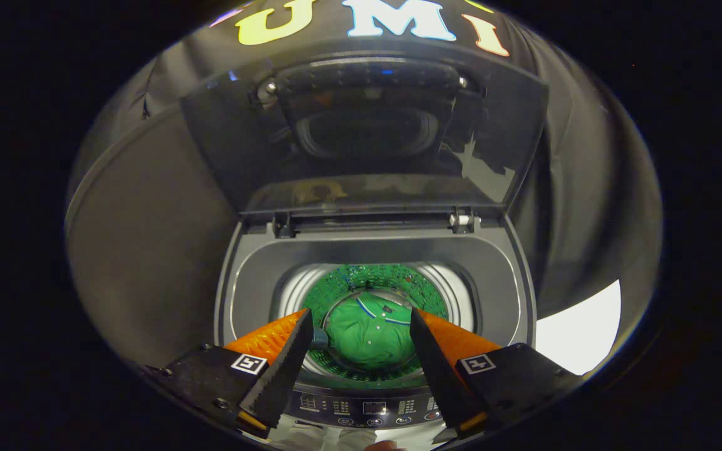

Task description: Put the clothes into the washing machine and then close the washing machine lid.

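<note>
Green garment (370, 335) bunched low in the drum (455, 291) of the washing machine (499, 275), seen between the fingers. Gripper (361, 329) above the opening, fingers spread wide, grasping nothing. Lid (361, 138) raised upright on the far side, hinged behind the tub. Control panel (370, 408) on the near edge.

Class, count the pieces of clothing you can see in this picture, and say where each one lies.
1. A green garment lies at the bottom of the washing machine drum, seen between and beyond the open gripper's fingertips. The lid stands raised. Others may be hidden underneath.
</note>
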The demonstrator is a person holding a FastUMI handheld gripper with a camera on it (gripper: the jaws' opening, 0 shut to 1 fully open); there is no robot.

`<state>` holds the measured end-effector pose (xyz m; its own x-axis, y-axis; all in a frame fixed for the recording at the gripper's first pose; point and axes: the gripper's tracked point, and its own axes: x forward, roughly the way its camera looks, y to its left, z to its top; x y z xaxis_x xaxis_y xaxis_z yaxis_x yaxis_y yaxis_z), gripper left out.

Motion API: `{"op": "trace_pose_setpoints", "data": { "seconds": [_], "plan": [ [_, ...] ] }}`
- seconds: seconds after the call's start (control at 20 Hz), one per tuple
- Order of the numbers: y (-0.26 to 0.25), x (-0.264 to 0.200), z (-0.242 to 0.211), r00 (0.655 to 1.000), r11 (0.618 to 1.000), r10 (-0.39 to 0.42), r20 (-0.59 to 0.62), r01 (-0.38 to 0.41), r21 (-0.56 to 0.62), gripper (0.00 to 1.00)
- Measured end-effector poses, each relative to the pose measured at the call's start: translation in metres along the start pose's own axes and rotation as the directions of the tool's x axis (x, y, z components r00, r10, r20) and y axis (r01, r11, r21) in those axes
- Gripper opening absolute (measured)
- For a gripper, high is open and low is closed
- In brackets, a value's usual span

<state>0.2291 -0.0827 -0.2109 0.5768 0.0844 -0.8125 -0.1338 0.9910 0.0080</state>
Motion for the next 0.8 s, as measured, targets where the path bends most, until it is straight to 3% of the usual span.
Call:
{"op": "trace_pose_setpoints", "data": {
  "seconds": [0.35,0.8],
  "plan": [
    [-0.002,-0.051,0.05,0.99,1.0,0.02,0.141,-0.02,-0.003,0.96],
    [-0.027,-0.113,0.138,0.936,1.0,-0.006,0.351,-0.005,0.03,0.96]
  ]
}}
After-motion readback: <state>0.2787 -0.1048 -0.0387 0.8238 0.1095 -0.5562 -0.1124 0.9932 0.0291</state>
